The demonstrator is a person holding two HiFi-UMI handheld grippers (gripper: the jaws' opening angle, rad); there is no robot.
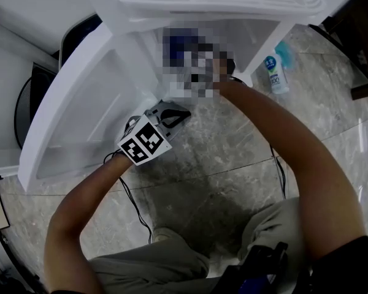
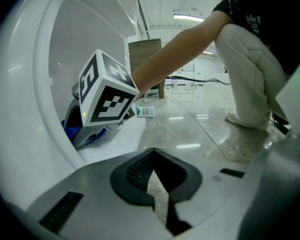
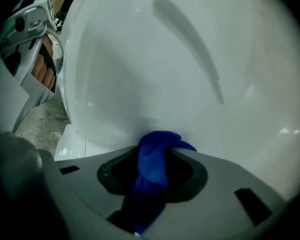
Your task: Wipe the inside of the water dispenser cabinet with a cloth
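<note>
Your right gripper (image 3: 151, 184) clamps a deep-blue cloth (image 3: 156, 154), bunched into a crumpled twist whose tip meets the white inner wall of the cabinet (image 3: 165, 69), while your left gripper (image 2: 155, 186) is closed and empty.

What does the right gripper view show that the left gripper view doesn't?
Only the right gripper view shows the blue cloth pinched in the right tool and held against the cabinet wall. Only the left gripper view shows the left tool shut with nothing in it, the right tool's marker cube, a bottle on the floor and the person's bent leg. Both show white cabinet and grey floor.
</note>
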